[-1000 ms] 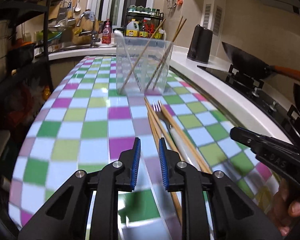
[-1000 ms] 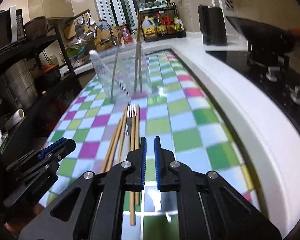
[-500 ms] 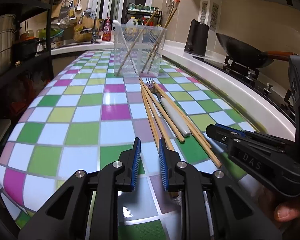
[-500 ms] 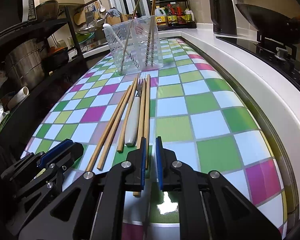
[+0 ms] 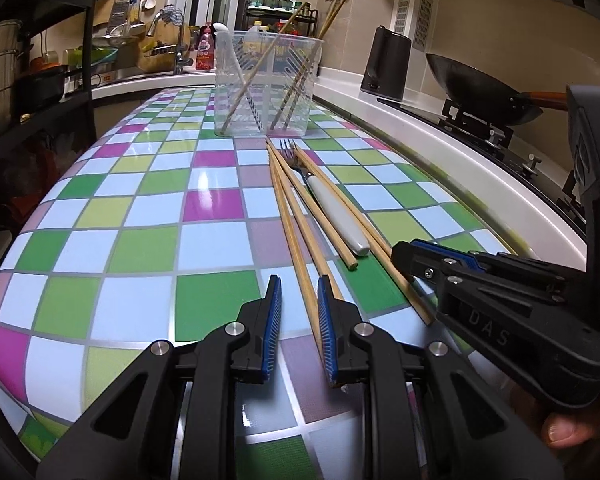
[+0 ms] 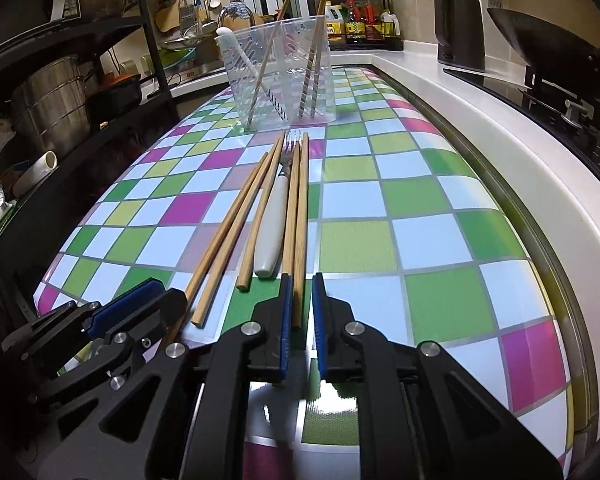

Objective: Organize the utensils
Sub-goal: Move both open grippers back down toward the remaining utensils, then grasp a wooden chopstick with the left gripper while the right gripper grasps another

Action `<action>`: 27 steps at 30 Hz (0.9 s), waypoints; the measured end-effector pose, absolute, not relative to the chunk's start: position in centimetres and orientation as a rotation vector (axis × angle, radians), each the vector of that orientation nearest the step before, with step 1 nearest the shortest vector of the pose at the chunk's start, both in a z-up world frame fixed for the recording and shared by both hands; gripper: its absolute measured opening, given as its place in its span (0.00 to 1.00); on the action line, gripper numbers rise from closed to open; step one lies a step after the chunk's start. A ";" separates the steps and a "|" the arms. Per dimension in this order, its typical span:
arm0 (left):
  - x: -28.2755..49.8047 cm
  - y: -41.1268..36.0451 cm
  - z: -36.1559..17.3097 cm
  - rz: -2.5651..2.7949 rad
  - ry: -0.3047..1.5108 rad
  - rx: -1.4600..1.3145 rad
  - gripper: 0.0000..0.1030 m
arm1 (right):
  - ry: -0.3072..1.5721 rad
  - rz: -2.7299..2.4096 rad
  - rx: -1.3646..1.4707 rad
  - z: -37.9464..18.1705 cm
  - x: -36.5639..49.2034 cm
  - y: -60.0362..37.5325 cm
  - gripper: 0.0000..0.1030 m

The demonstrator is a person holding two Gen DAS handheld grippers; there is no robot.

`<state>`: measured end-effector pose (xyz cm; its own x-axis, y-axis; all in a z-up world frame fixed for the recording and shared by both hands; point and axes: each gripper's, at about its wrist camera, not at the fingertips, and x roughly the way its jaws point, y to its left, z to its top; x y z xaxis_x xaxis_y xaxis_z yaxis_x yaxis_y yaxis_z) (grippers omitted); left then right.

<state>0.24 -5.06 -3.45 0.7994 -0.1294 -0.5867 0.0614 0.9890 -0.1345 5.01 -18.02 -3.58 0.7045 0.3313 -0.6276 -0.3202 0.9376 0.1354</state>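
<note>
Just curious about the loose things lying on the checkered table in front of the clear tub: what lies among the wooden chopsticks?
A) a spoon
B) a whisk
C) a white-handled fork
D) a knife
C: a white-handled fork lies among the wooden chopsticks on the checkered table, its tines toward the clear tub.

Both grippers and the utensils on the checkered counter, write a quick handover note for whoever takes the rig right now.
Left gripper: open, low over the counter, straddling the near end of one wooden chopstick, nothing gripped.
Right gripper: open, narrow gap, lined up on the near ends of the rightmost chopstick pair, not clamped.
Loose on the checkered counter: five chopsticks and a white-handled fork, lying side by side, pointing at the clear holder.
Done: the holder already has a few chopsticks and a white-handled utensil standing in it.
Left: move the loose chopsticks and the fork into the holder.
</note>
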 end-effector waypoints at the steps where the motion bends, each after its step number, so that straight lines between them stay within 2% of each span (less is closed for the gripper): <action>1: 0.3 -5.2 -3.5 -0.101 0.639 -0.106 0.19 | 0.703 0.365 0.016 -3.6 5.0 -18.1 0.11; 10: 0.1 -6.1 -3.5 -0.051 0.636 -0.034 0.18 | 0.709 0.373 0.010 -3.6 5.1 -18.0 0.12; 15: 0.1 -5.3 -3.5 0.010 0.631 -0.035 0.09 | 0.706 0.368 -0.002 -3.6 5.0 -17.9 0.12; 19: 0.2 -3.7 -3.4 0.087 0.616 -0.057 0.09 | 0.707 0.364 0.001 -3.6 5.0 -18.0 0.12; 24: 0.4 -2.8 -3.5 0.107 0.609 -0.084 0.09 | 0.712 0.344 -0.010 -3.9 4.9 -18.0 0.19; 27: 0.1 -3.0 -3.7 0.103 0.588 -0.074 0.09 | 0.702 0.343 -0.038 -3.9 4.7 -17.4 0.19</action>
